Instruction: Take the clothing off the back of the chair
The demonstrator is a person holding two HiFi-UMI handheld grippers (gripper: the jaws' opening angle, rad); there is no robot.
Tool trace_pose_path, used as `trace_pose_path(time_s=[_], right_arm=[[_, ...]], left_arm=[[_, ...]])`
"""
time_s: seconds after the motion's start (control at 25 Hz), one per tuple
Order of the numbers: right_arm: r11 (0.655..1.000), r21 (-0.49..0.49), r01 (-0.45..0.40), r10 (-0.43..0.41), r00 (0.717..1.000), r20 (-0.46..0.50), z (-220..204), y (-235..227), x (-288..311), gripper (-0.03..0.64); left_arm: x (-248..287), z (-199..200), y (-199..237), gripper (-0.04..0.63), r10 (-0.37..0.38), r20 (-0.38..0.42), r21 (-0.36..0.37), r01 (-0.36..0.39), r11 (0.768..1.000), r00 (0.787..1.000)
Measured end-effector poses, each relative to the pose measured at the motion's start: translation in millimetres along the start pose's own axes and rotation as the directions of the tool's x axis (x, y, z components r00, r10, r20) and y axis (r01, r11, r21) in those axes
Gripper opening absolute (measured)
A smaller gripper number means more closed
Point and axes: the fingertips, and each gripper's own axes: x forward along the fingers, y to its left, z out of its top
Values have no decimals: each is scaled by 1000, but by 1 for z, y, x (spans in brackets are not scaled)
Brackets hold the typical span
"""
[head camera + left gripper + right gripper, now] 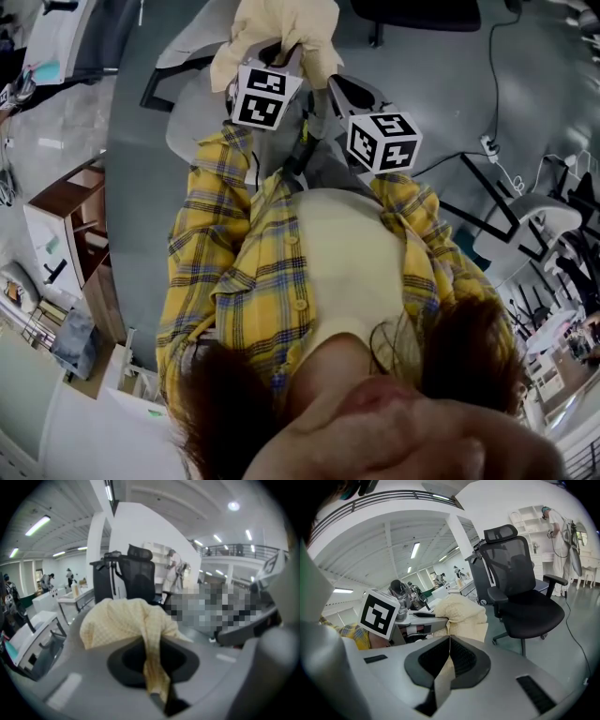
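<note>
- My left gripper [151,644] fills the bottom of its own view. Its fingers are pressed together on a fold of the cream garment [126,618], and a strip of the cloth runs back between them toward the camera.
- My right gripper [449,644] is closed too, pinching a thin edge of the same garment.
- The bulk of the garment bunches just beyond both sets of fingertips. From the right fingers it sits ahead and slightly left, where the left gripper reaches into it.
- From overhead the two grippers sit side by side, near each other, under the heap of cloth. I cannot tell what lies beneath it.
- A black office chair [525,588] stands beyond the right fingers, off to their right and apart from the cloth.
- Behind the fingers, yellow checked sleeves [211,225] lead back to me.
</note>
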Motion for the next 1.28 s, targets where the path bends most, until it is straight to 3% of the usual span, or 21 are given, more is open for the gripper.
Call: trace_pose_path(time_s=[0.52, 1.28], right_arm=[[999, -13, 35, -34, 997, 63, -2, 23, -27, 15], [998, -51, 45, -39, 993, 114, -6, 53, -53, 15]], left_arm=[[-61, 2, -12, 49, 29, 70, 2, -29, 1000, 997], [-159, -30, -11, 49, 127, 128, -58, -120, 991, 984]])
